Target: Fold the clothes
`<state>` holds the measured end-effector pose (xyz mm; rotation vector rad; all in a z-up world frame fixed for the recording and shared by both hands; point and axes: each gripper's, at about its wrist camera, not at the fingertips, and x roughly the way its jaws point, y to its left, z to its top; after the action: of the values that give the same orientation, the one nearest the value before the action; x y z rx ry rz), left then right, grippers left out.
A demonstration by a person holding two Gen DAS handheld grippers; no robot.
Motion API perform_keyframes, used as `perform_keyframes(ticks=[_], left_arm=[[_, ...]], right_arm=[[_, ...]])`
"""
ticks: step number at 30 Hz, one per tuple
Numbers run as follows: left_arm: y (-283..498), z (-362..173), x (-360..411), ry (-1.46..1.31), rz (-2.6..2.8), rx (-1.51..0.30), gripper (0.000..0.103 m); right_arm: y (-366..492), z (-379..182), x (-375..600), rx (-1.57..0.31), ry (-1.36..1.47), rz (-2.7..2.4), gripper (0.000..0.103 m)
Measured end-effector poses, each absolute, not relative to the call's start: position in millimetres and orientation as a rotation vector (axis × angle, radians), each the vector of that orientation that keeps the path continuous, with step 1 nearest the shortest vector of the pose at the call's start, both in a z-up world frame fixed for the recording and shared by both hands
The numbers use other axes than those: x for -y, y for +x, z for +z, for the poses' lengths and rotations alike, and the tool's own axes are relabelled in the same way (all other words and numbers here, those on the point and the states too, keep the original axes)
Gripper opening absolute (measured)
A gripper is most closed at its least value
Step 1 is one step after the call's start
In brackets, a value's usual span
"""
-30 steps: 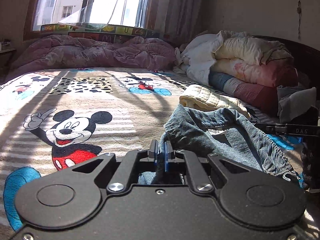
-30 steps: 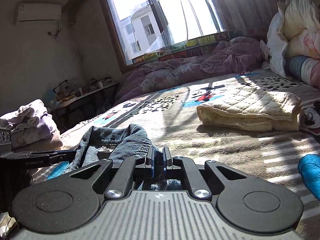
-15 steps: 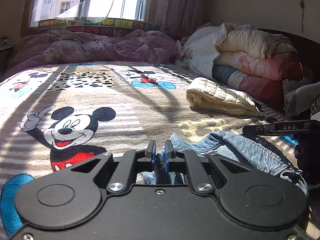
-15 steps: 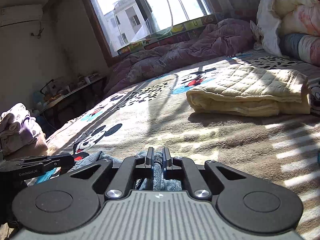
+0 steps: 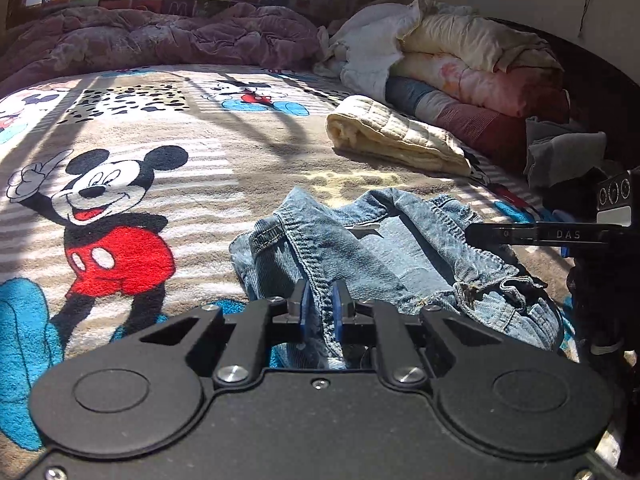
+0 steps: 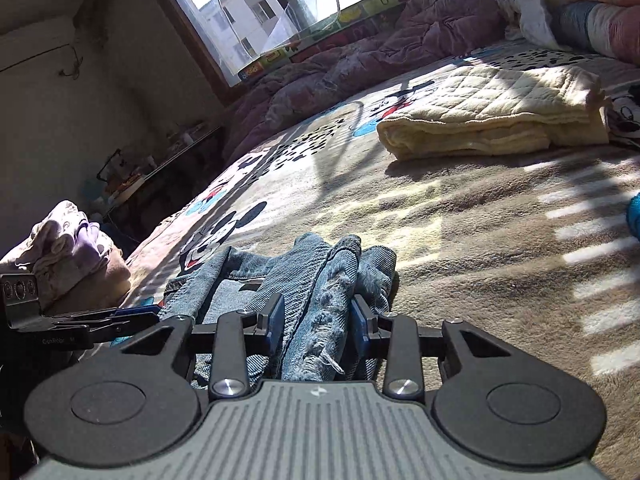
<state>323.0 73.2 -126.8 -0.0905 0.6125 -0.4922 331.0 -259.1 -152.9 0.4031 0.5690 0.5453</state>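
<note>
Left tongs (image 5: 319, 307) apart, denim seam running loose between the pads. Right tongs (image 6: 317, 320) apart wider, frayed denim bunched in the gap, not pinched. Jeans (image 5: 392, 252) lie crumpled on the near part of the cartoon blanket (image 5: 192, 184), spread between both tools, likely laid down flat for folding. Fits either a let-go after laying out or closing in for a grip. Farther right, folded cream quilted cloth (image 5: 396, 136); bedding pile (image 5: 472, 64) beyond it.
</note>
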Motion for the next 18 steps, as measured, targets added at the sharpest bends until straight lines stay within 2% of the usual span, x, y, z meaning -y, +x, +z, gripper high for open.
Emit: perform_keyframes(ticks=[2,4,9,11,15,18], left_arm=[[324,-127,-75,-0.109,-0.482,-0.606,0.006],[324,-127,-77,-0.127,-0.473,-0.599,0.006],[326,-127,-82,-0.173,-0.448,-0.582,0.007],[326,-127,-84,-0.191,-0.438,-0.575,0.014],[320,-120,-85,-0.175,-0.416,-0.523,0.015],[311,-109,-78,-0.125,-0.459,-0.44,0.016]], right_arm=[[325,-150,261,-0.526,0.406,0.54,0.006],[318,-145,270,-0.484,0.446,0.534,0.006],[333,-167,272,-0.571,0.469,0.482,0.006],[331,-164,270,-0.568,0.451,0.476,0.007],[321,-153,269,-0.533,0.409,0.437,0.017],[302,-132,257,-0.455,0.23,0.422,0.019]])
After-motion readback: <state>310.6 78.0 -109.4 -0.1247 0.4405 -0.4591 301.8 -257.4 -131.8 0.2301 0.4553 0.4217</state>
